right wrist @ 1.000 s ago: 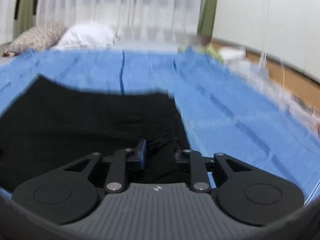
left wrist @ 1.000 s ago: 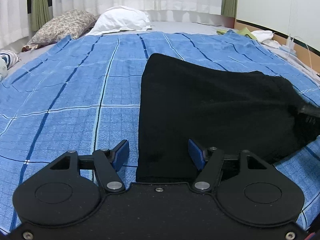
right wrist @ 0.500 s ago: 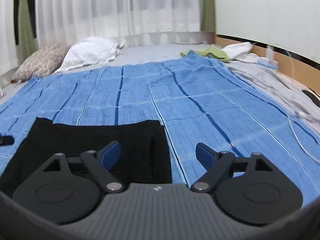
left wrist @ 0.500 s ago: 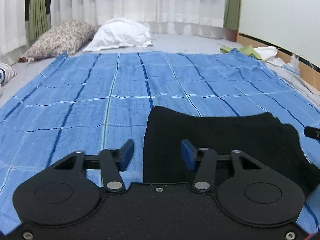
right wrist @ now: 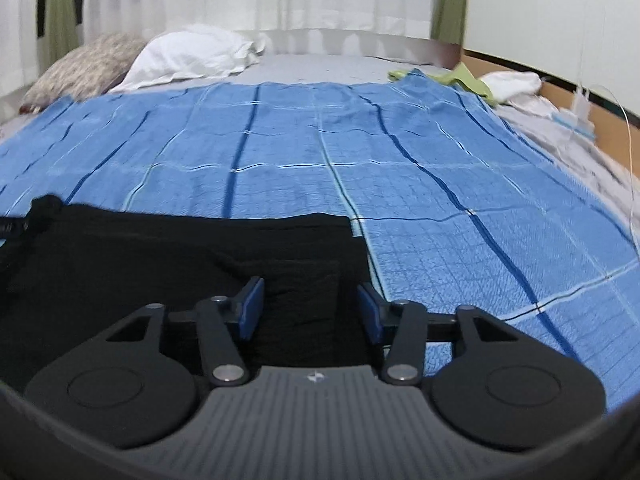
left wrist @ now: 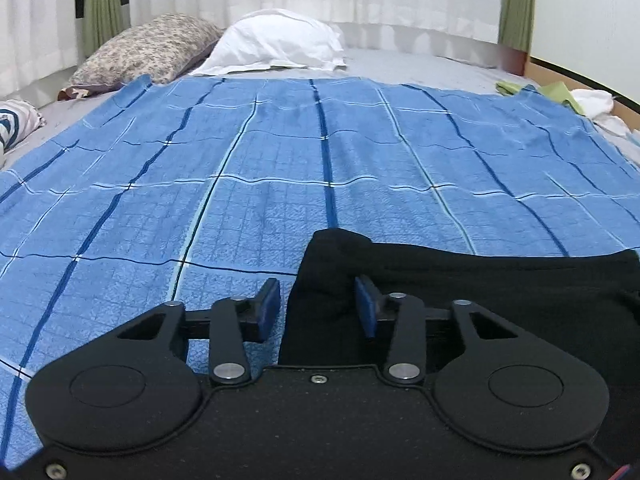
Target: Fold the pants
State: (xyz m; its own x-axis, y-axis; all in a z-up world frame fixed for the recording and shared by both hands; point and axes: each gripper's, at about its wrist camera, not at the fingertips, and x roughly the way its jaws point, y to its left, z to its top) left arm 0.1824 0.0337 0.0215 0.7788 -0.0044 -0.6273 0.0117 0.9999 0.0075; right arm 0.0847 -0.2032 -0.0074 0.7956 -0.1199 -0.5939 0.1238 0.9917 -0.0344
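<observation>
Black pants (left wrist: 500, 292) lie folded on the blue checked blanket (left wrist: 280, 168), low in both views. My left gripper (left wrist: 318, 308) straddles the pants' left corner. Its jaws are opening, and the left pad (left wrist: 268, 308) stands clear of the cloth with blanket showing in the gap. In the right wrist view the pants (right wrist: 160, 256) reach from the left edge to the middle. My right gripper (right wrist: 310, 310) hovers over their right end. Its jaws are closing, cloth lies between them, and neither pad presses on it.
A white pillow (left wrist: 276, 40) and a patterned pillow (left wrist: 148, 50) lie at the head of the bed below white curtains. Green cloth (right wrist: 464, 80) and white cloth (right wrist: 512, 80) sit at the right edge by a wooden board with a cable (right wrist: 580, 108).
Both grippers have drawn back, so the pants now sit lower and smaller in view. The right gripper let go of the pants, opened wide, then narrowed. The left jaws narrowed around the corner.
</observation>
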